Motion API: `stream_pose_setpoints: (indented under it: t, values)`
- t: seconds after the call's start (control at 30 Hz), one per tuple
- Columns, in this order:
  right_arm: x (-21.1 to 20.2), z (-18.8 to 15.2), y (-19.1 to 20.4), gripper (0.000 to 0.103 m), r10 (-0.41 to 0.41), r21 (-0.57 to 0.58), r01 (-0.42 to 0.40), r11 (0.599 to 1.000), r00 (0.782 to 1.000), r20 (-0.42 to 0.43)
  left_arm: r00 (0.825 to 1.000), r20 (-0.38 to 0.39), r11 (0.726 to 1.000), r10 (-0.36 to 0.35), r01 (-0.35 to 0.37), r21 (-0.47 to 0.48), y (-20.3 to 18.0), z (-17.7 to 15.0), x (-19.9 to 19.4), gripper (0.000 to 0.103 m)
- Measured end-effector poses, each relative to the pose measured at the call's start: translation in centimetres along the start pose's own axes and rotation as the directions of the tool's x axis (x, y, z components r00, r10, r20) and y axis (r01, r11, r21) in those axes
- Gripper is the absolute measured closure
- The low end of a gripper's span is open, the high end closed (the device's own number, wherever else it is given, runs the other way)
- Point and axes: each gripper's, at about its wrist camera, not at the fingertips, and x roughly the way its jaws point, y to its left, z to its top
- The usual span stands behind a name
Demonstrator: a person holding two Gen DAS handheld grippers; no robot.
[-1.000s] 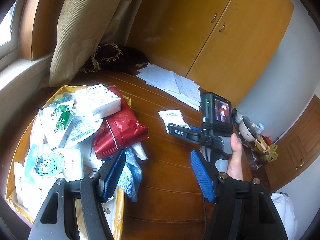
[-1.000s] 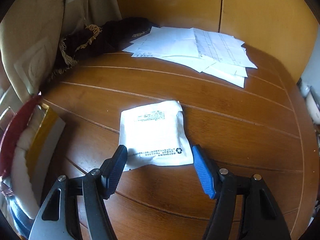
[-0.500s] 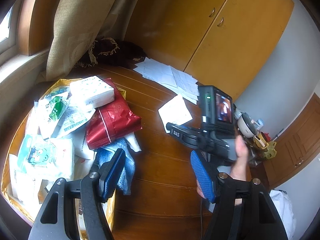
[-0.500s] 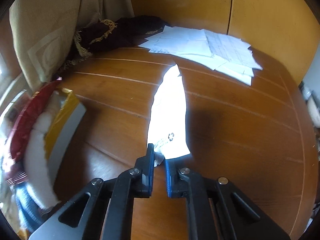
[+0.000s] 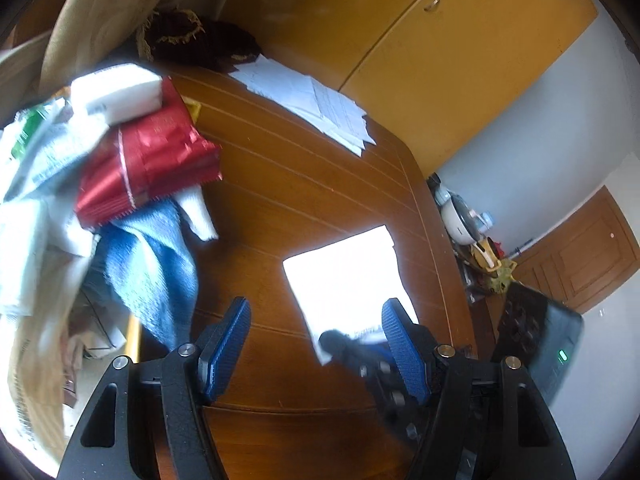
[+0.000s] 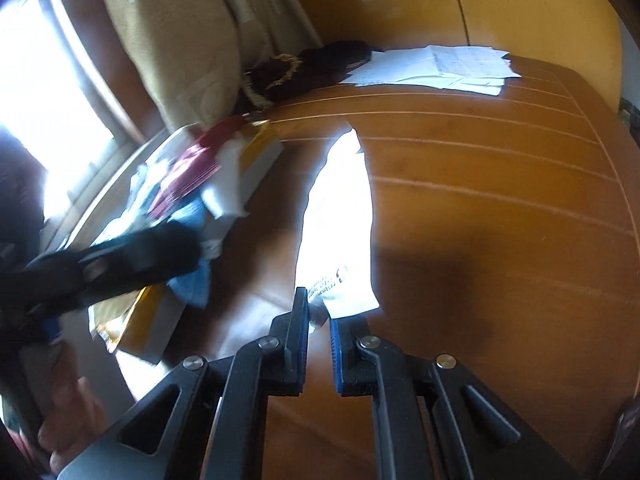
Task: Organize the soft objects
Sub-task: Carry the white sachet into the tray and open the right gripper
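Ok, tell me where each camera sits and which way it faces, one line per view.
Left wrist: sits on the left gripper, angled down over the wooden table; its open blue fingers frame the white packet, with the right gripper entering low right.
Right wrist: sits on the right gripper, angled down across the table towards the curtain; it is shut on the white packet, with the left gripper and a hand at left.
Shared: packet, papers, red bag, blue towel.
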Motion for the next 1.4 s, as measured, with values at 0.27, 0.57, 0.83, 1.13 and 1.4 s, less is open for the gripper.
stream_pose_setpoints:
  t: [0.27,0.57,0.83,1.13,1.4]
  values:
    - [-3.0,-1.6,4.7,0.094,0.124,-0.107,-0.119,0.987,0.992,0.034,0.996,0.086,0.999,-0.023,0.026,-0.028,1.0,-0.6,-3.3,0.032]
    - [-1.8,2.7,12.0,0.095,0.312,-0.221,-0.297,0.929,0.949,0.034,0.95,0.303,0.994,0.072,-0.044,-0.098,5.5,1.2,-12.6,0.032]
    - [6.0,6.1,16.7,0.093,0.356,-0.148,-0.374,0.915,0.924,-0.138,0.93,0.305,0.959,0.207,-0.131,-0.251,13.0,2.9,-12.7,0.032]
    - [3.7,4.2,14.8,0.055,0.308,-0.106,-0.314,0.943,0.949,-0.066,0.936,0.242,0.945,0.256,-0.19,-0.266,14.9,3.0,-9.7,0.032]
    - [3.4,4.6,13.8,0.053,0.21,-0.105,-0.208,0.972,0.978,0.011,0.913,0.272,0.935,0.305,-0.233,-0.267,13.7,1.7,-10.7,0.032]
